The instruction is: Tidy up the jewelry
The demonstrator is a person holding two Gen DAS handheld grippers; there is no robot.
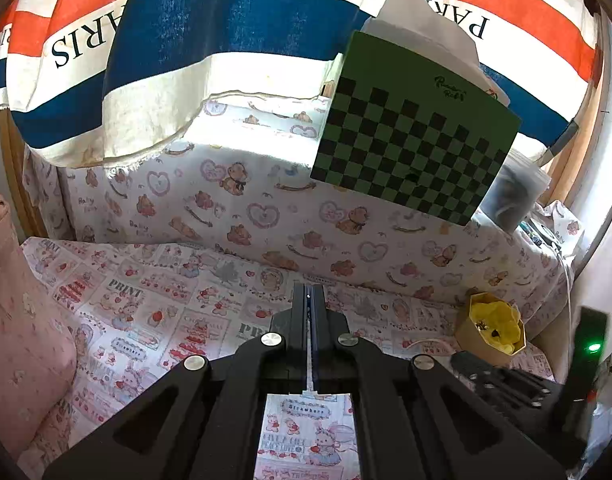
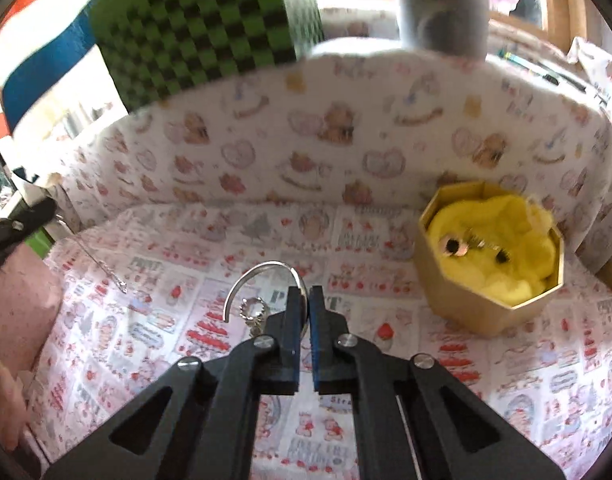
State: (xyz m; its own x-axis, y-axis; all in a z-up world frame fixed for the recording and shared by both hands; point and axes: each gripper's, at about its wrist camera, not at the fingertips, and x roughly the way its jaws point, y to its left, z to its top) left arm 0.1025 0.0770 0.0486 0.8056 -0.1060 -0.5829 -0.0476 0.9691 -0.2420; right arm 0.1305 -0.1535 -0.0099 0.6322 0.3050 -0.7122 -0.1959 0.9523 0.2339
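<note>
A silver bangle with a small beaded charm is pinched between the closed fingers of the right gripper, just above the patterned cloth. The left gripper is seen with its fingers pressed together on nothing. An octagonal gold box lined with yellow tissue, earrings lying inside, is placed to the right of the bangle, apart from it

A cartoon-printed pink-and-white cloth covers the surface; bear-patterned fabric rises behind. A red, white and blue striped cloth hangs above, backlit by daylight.
</note>
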